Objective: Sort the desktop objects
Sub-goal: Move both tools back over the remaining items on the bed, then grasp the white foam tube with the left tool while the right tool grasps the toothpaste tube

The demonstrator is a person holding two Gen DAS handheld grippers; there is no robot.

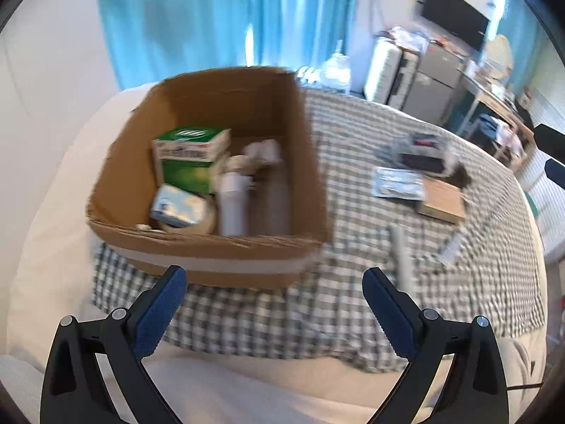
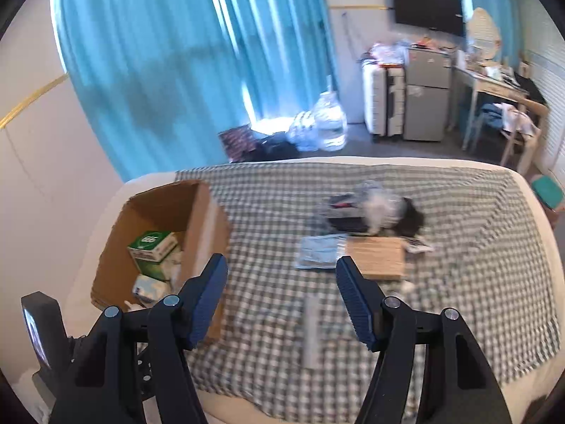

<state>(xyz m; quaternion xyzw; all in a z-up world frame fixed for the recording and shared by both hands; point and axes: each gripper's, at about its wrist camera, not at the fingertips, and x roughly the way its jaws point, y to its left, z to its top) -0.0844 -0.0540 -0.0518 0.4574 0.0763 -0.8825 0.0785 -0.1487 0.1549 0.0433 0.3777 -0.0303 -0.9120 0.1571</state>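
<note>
While both the left gripper (image 1: 273, 282) and right gripper (image 2: 280, 274) gape empty, the cardboard box (image 1: 212, 247) sits left, with open checkered cloth (image 2: 459, 265) right.

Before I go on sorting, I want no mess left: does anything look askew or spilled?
Nothing is spilled. The items in the cardboard box lie jumbled, the green carton tilted. A grey tube and flat packets lie loose on the checked cloth.

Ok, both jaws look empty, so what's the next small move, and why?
Probably bring the right gripper down onto the pale stick-like object just ahead of it: its jaws stand open and empty, the item still lies on the checked cloth, and the cardboard box already holds others.
</note>
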